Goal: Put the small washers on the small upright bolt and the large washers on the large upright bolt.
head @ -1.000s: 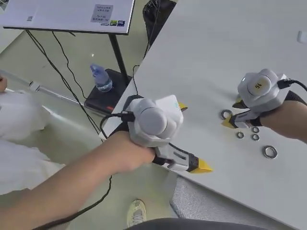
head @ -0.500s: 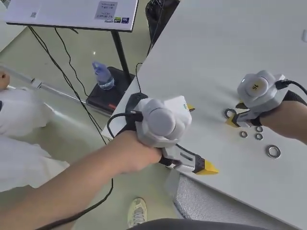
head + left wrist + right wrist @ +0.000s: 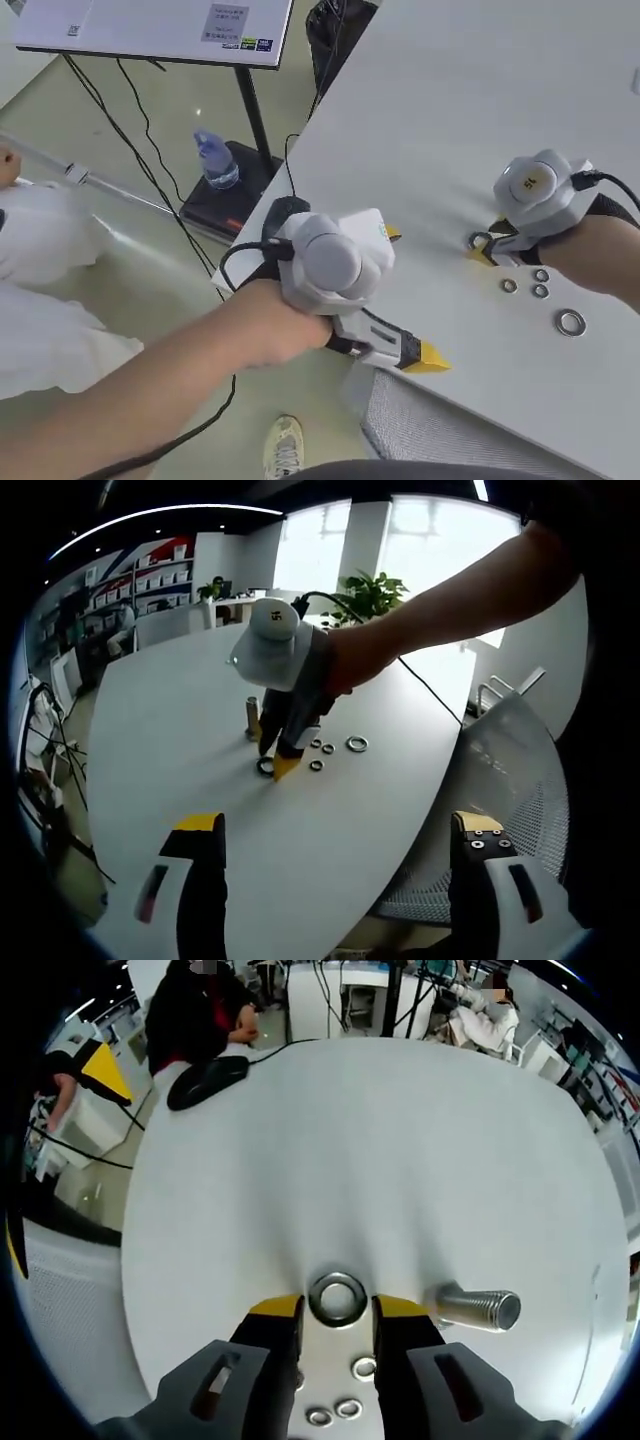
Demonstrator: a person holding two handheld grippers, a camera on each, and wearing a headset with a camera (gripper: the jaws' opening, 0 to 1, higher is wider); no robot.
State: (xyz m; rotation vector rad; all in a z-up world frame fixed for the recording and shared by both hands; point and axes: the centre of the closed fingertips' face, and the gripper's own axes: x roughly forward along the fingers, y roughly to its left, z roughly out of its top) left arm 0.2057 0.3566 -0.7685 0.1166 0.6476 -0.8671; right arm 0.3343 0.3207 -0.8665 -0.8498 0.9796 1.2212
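One large washer (image 3: 317, 1300) lies flat on the white table (image 3: 450, 120), and the right gripper (image 3: 338, 1310) has eased forward over the last second so that its yellow-tipped jaws now stand on either side of the ring, parted slightly wider than it and not yet holding it. A threaded upright bolt (image 3: 478, 1308) stands just beside the right-hand jaw, so I judge the pick is about to begin and the carry to the post will be short; I cannot tell from here whether this is the large bolt. Three small washers (image 3: 509, 286) sit in a loose cluster near the gripper, with a second large washer (image 3: 560, 322) a little further off, none of them yet on a bolt. The left gripper (image 3: 408, 293) keeps its place over the table's near edge, jaws spread wide and empty. The tabletop is otherwise plain and smooth, which may let a thin ring slide as the jaws close. Beyond the edge are a mesh chair (image 3: 420, 430), a water bottle (image 3: 213, 160) on the floor and trailing cables (image 3: 150, 150).
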